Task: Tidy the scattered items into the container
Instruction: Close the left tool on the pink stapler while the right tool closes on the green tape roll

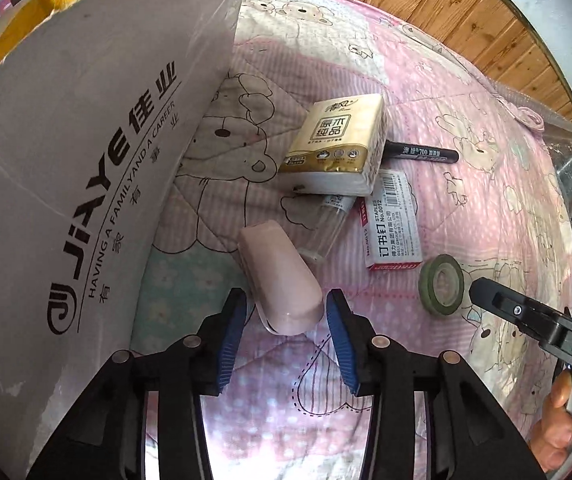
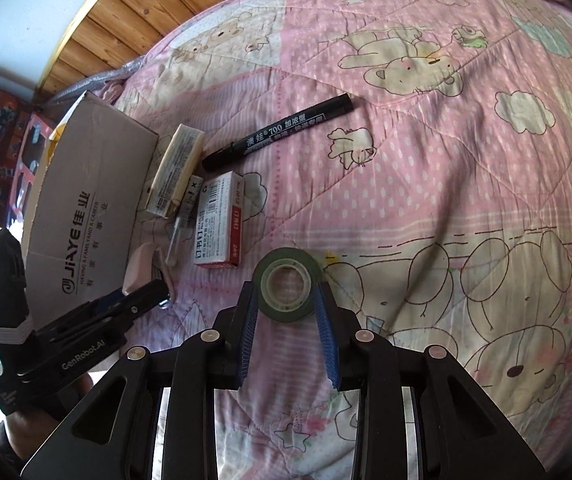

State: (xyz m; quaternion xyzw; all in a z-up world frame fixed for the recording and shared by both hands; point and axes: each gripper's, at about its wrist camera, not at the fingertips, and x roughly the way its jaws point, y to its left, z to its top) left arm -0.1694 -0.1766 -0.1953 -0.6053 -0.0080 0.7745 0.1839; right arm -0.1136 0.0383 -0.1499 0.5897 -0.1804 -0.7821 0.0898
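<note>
I am at the pick-up step on both sides, and nothing is lifted yet. My left tongs (image 1: 286, 312) stand open astride the near end of the pale pink, rounded plastic case (image 1: 279, 276), which lies on the pink quilted bedspread with cartoon bears (image 1: 466, 208). Their blue pads flank it with a sliver of gap on each side, so they hold nothing. My right tongs (image 2: 286, 312) are likewise open around the dark green roll of tape with a pale core (image 2: 288, 290), which lies flat on the bedspread; the pads sit just beside its rim, but I cannot tell whether they touch it.

The container, a grey cardboard box printed JIAYE (image 1: 77, 184), stands just to the left of the pink case, its wall rising close by. Still scattered are a gold-and-white pack of tissues (image 1: 336, 146), a black marker pen (image 2: 277, 132), a red-and-white box of staples (image 1: 394, 224) and a clear plastic tube (image 1: 328, 226) partly under the tissues.

Next I judge that each pair of tongs must close squarely. The case looks smooth and tapered and may squirt forward, so I would seat deeper first. Then lift and carry over the box rim.

Both tools point forward and slightly downward, low over the bed, side by side; a hand (image 1: 562, 420) grips the right handle.
</note>
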